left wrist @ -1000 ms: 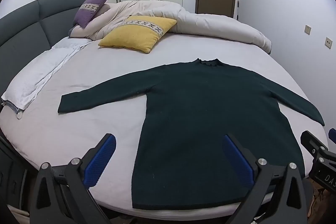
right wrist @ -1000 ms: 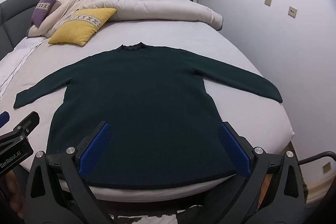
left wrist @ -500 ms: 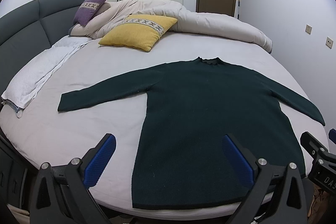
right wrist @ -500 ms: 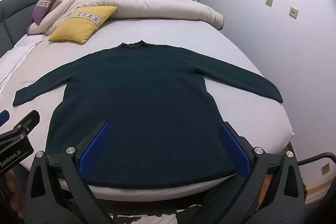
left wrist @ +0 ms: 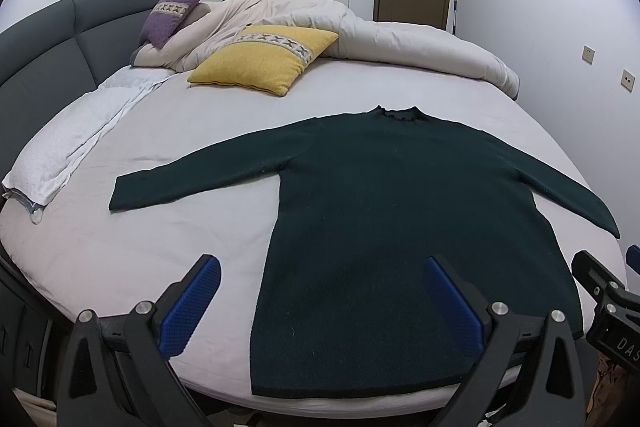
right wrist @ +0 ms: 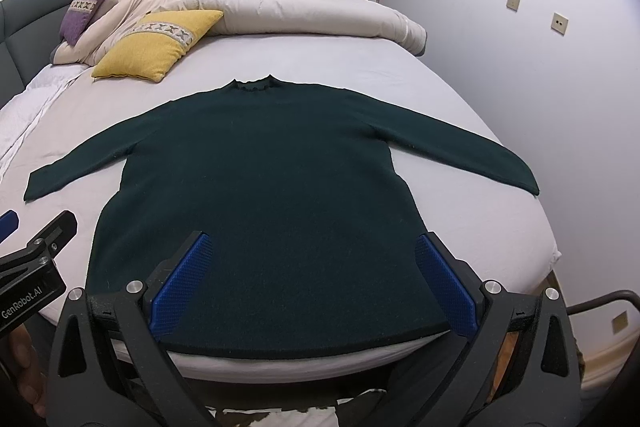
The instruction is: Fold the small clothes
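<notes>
While both grippers gape, one sweater (left wrist: 392,211) lies flat.

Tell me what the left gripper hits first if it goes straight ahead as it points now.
Probably the dark green sweater: the open left gripper points at its lower body near the left side seam on the bed. Depth is uncertain in this fisheye view.

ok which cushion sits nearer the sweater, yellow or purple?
The yellow cushion, lying on the sheet just beyond the sweater; the purple cushion is propped farther back by the headboard.
</notes>
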`<state>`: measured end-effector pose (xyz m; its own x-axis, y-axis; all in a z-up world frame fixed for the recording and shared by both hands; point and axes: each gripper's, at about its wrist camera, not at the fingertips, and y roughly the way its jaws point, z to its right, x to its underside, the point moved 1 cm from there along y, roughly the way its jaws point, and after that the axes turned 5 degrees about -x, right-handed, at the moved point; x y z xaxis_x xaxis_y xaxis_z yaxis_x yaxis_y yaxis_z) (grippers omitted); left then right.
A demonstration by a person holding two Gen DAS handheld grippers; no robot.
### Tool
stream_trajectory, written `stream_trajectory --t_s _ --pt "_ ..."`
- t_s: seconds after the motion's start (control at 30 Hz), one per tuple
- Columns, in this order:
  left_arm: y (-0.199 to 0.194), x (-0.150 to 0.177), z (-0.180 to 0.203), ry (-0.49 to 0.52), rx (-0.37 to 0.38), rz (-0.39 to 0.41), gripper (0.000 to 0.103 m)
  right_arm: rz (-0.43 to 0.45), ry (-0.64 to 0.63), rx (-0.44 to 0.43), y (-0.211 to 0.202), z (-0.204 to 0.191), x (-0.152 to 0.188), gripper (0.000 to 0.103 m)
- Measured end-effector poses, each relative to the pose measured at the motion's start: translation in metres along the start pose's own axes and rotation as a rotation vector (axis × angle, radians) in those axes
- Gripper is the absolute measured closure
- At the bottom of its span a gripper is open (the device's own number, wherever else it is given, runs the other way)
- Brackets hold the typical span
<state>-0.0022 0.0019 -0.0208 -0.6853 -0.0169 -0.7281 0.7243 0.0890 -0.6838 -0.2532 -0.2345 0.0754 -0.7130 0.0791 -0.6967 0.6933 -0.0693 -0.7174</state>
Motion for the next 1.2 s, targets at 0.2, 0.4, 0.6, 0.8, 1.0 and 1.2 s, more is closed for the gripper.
stream_trajectory --t_s 0.2,0.4,0.6,0.8,1.0,1.2 --pt "0.0004 0.0012 0.0005 0.0 0.0 -0.002 0.0 -0.002 -0.001 0.002 0.0006 -0.0009 0.0013 0.0" --pt "0.0005 0.0006 0.0008 0.0 0.0 -0.003 0.0 -0.003 0.0 0.002 0.0007 -0.0007 0.0011 0.0" --pt "0.0003 0.0013 0.001 0.001 -0.001 -0.004 0.0 -0.006 0.0 0.002 0.0021 -0.0018 0.003 0.0" --pt "0.0007 0.0003 0.0016 0.001 -0.001 -0.005 0.0 -0.007 -0.001 0.002 0.0025 -0.0022 0.0037 0.0" --pt "0.0008 0.0 0.0019 0.001 -0.001 -0.006 0.0 -0.007 -0.002 0.003 0.0038 -0.0043 0.007 0.0" --pt "0.0007 0.0003 0.002 0.001 -0.002 -0.006 0.0 -0.01 -0.003 0.003 0.0059 -0.0054 0.0074 0.0"
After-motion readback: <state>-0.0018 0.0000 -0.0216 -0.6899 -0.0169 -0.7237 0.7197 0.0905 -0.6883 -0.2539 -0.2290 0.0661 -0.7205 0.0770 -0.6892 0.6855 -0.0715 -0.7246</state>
